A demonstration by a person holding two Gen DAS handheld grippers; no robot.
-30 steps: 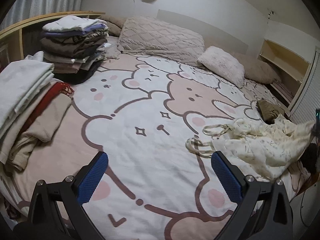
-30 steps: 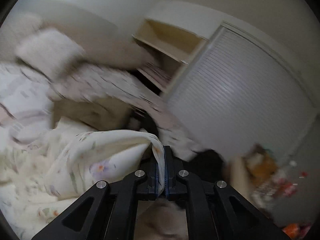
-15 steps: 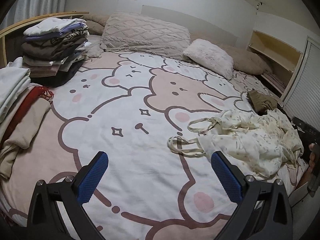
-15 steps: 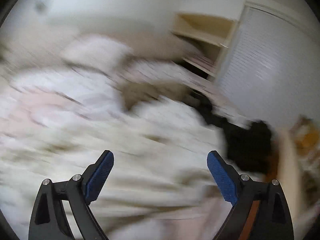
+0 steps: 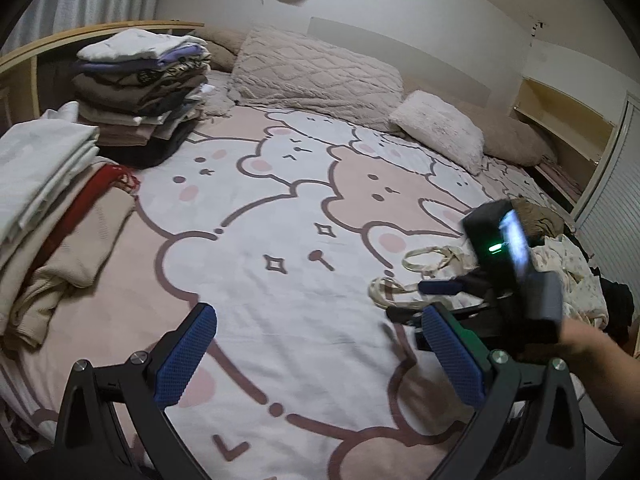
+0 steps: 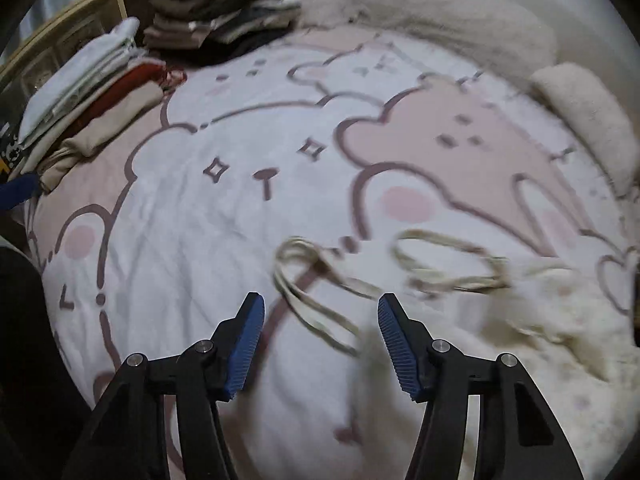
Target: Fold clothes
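A cream floral garment (image 6: 552,320) with thin looped straps (image 6: 316,292) lies crumpled on the bear-print bedspread (image 5: 280,208), at the bed's right side; it also shows in the left wrist view (image 5: 576,276). My right gripper (image 6: 320,340) is open and empty, hovering low over the nearer strap loop. In the left wrist view the right gripper's body (image 5: 508,272) is over the straps (image 5: 424,264). My left gripper (image 5: 320,356) is open and empty above the bed's front middle.
Two stacks of folded clothes stand at the left: a tall one (image 5: 144,88) at the back and a nearer one (image 5: 52,196). Pillows (image 5: 320,68) line the headboard. A brown garment (image 5: 536,212) and dark clothes (image 5: 616,304) lie at the right edge.
My right gripper let go of the floral garment, opened, and swung left to the straps. It now fills the right of the left wrist view. The left gripper stayed open.
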